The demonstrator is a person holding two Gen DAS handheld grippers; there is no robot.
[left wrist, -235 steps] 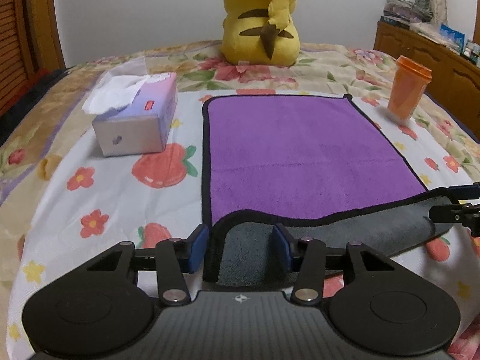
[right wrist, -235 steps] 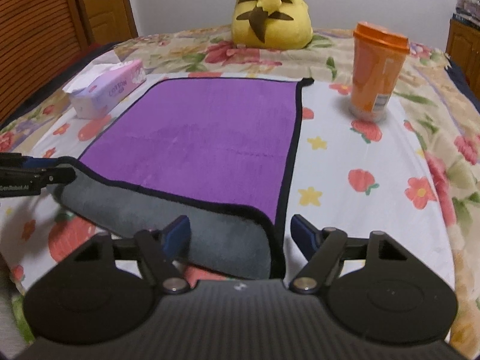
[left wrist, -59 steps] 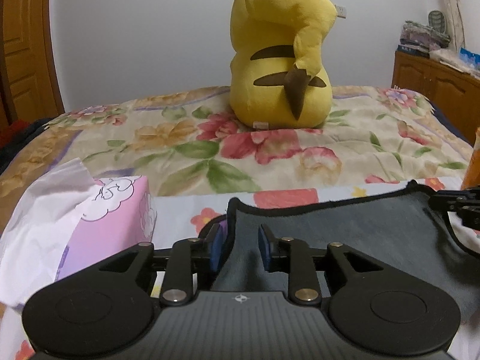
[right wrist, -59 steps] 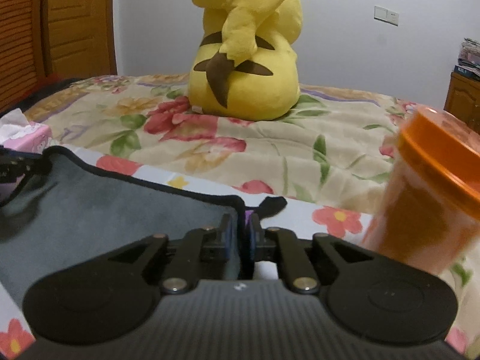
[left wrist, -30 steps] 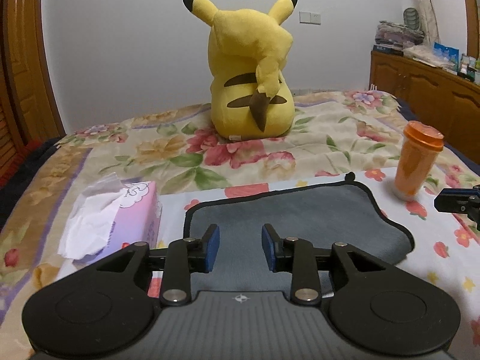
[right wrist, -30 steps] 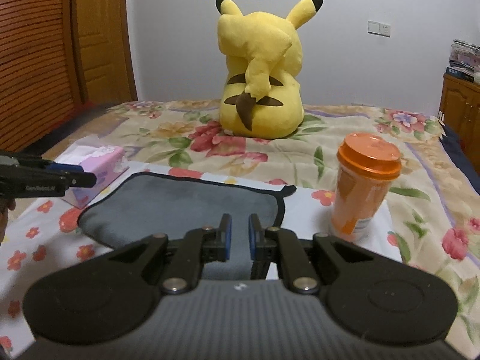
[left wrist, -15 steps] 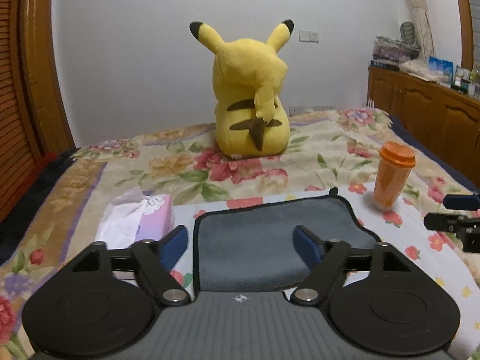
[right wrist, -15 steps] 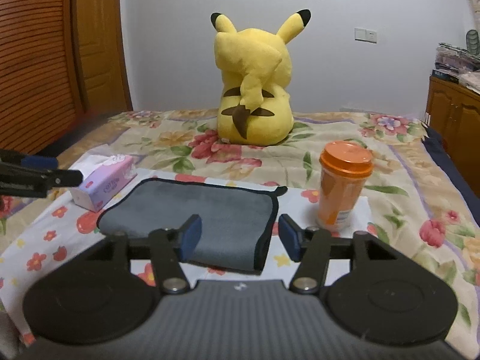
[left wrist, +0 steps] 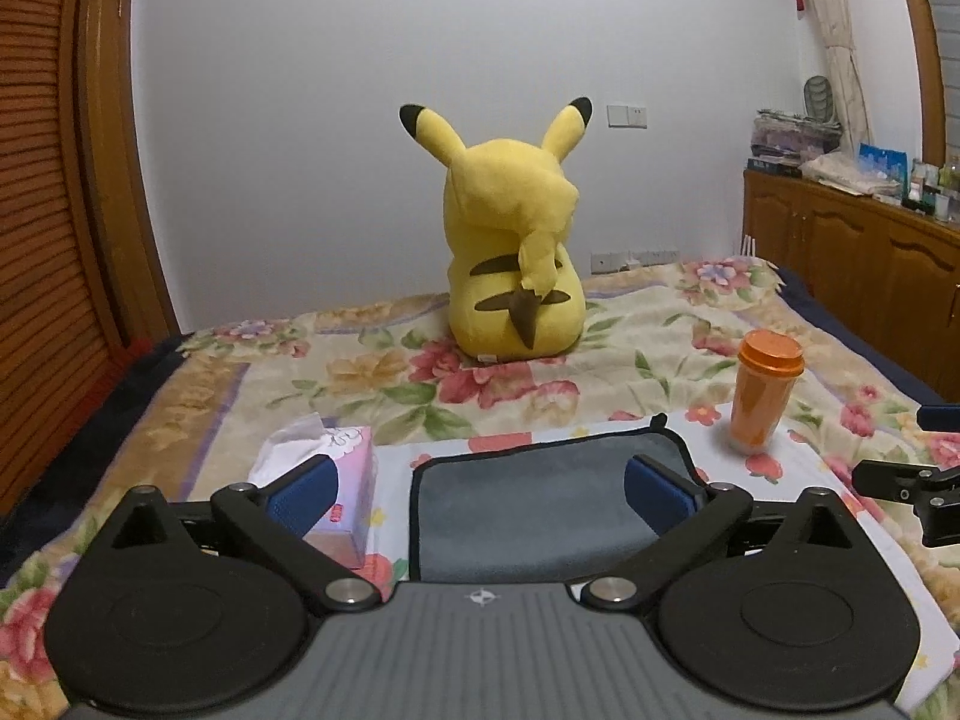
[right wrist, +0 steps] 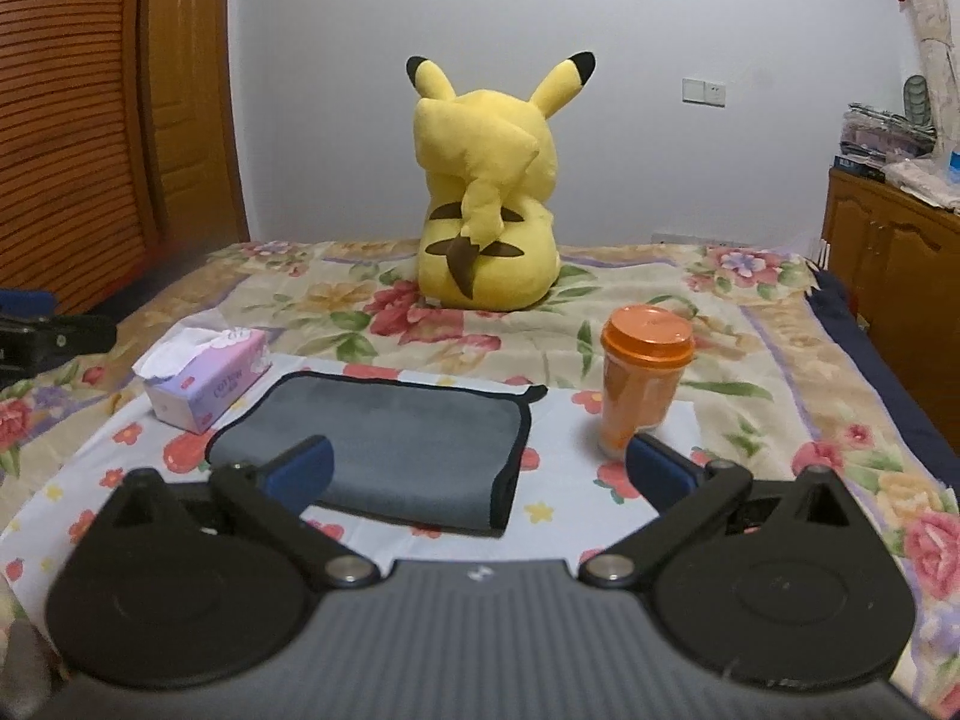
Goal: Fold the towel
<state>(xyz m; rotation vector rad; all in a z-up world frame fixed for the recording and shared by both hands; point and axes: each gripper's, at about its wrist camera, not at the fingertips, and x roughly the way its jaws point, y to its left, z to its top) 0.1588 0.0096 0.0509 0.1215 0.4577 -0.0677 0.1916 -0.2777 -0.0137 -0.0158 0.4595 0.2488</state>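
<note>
Folded towel (right wrist: 390, 450) lies on floral bedspread (right wrist: 750, 372), wooden cabinets (left wrist: 852, 246) beside.

A bed (right wrist: 750, 360) with a floral quilt carries everything. A white flower-print cloth (right wrist: 558, 516) is spread over its near part. On that cloth lie the folded grey towel (right wrist: 384, 450), a pink tissue box (right wrist: 210, 384) to its left and an upright orange lidded cup (right wrist: 645, 384) to its right. A yellow Pikachu plush (right wrist: 486, 210) sits farther back on the quilt.
</note>
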